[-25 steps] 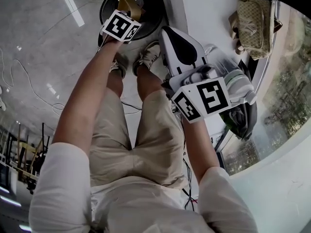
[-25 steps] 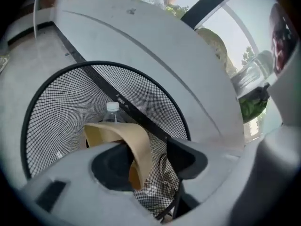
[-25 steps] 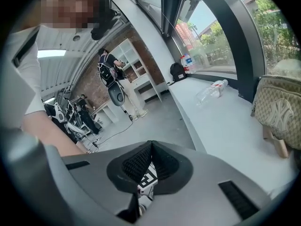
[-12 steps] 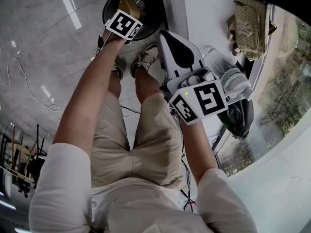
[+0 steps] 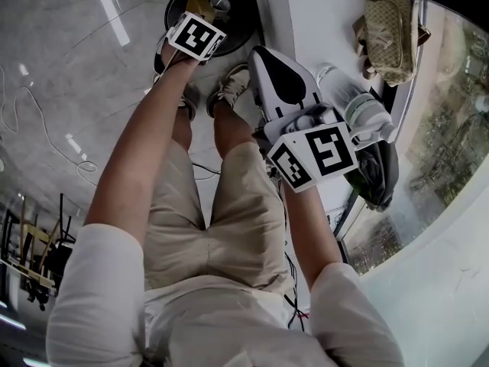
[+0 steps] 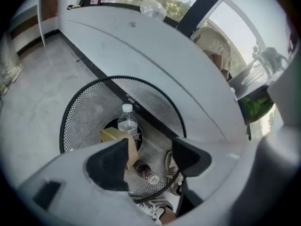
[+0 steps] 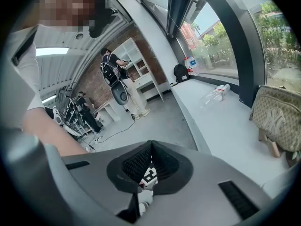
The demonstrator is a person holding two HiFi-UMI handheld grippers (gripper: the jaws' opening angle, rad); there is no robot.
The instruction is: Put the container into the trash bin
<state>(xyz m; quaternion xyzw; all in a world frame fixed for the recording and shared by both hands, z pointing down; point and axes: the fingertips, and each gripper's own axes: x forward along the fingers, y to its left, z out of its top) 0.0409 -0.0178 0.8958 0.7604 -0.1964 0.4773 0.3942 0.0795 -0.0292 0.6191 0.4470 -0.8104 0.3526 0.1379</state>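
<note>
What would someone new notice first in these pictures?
The black mesh trash bin beside the white ledge, with a clear bottle and a tan carton inside. Right above it hangs the left gripper, jaws opening with nothing between them. A beige handbag sits on the ledge.

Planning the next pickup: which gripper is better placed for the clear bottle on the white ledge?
Right. The right gripper, jaws together and empty, is beside the clear bottle; the left gripper is over the trash bin, jaws opening.
</note>
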